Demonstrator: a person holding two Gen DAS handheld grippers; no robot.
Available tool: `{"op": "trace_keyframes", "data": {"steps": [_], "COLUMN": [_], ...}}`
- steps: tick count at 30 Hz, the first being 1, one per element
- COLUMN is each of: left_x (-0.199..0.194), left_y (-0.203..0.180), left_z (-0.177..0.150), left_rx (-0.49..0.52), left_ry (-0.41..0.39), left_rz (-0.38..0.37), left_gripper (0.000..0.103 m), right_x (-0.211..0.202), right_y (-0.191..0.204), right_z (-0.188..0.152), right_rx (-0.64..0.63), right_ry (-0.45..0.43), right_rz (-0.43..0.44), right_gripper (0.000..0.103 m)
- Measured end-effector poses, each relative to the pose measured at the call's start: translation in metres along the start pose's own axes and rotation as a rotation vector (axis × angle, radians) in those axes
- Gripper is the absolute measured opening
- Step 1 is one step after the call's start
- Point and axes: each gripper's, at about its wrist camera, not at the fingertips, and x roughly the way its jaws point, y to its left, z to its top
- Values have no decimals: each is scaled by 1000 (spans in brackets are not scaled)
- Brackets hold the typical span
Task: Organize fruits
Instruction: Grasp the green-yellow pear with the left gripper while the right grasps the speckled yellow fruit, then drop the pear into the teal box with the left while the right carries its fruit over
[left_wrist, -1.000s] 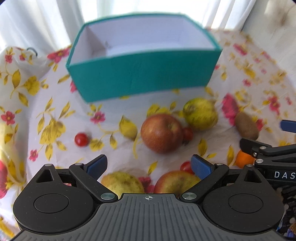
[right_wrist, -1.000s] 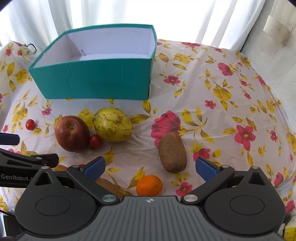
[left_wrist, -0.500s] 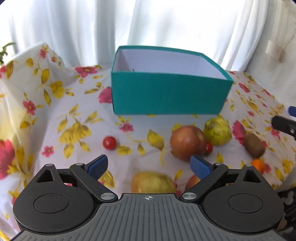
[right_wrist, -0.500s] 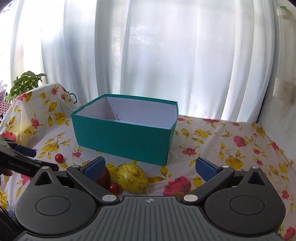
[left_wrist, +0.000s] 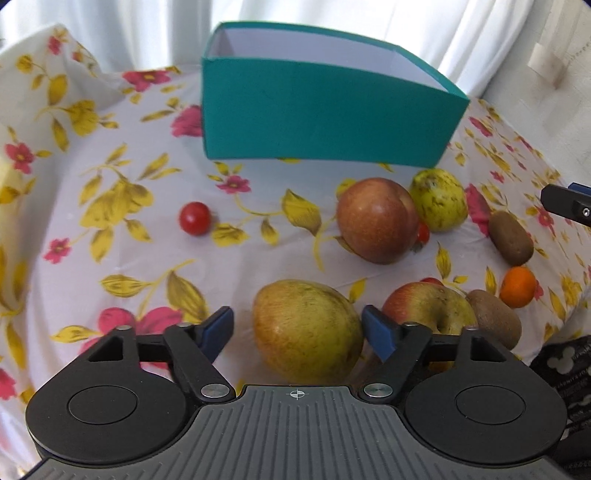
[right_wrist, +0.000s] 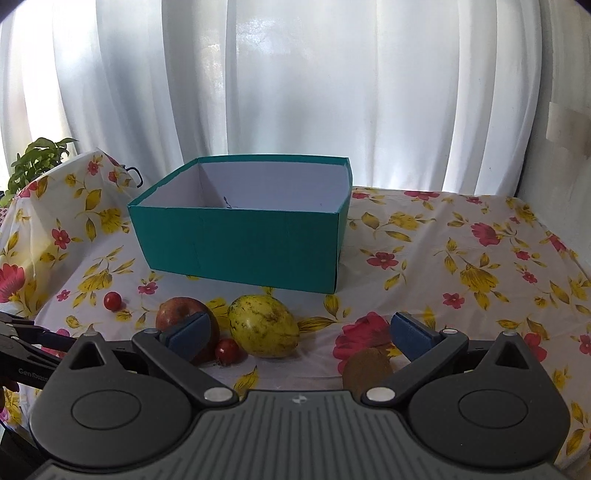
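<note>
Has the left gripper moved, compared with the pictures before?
Yes. The left gripper came down beside the teal box onto the yellow-green fruit, jaws closing around it.

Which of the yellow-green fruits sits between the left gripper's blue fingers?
The near one, flushed orange, sits between the closing left gripper's fingers. The other, speckled green, lies further off, beside the red apple.

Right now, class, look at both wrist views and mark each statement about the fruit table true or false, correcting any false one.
1. The teal box already holds fruit. False: what shows of its inside is bare.
2. A yellow-green pear lies between the left gripper pads. True.
3. The right gripper is shut on a kiwi. False: it is open, holding nothing.
4. A cherry tomato sits alone, left of the red apple. True.
</note>
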Motion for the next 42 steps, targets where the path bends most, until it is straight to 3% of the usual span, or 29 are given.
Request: {"op": "trace_keyframes", "data": {"steps": [3,17,28,34,39,42], "left_x": [12,10,-8,-9,-11,-14], "left_y": [-2,3,15,16,16,13], "left_z": [1,10,28,37,44,51], "left_rx": [11,8,-58,-62,-64,-59], "left_ry": [33,-7,-61,-65,-78,-95], "left_rz": [-5,-32,-33,-27,-40,-52], "left_gripper": [70,69,69,69,69,69], "right_x": [1,33,104,125,145,144], "right_y": [1,25,38,38,39,37], "right_z": [0,3,0,3,3,3], "right_rx": [3,-80,-168,-140,-135,-130], "right_ry": [9,41,186,229,303,297], "right_rz": [-6,8,10,41,37,42], "right_gripper": [103,103,75,66,65,64]}}
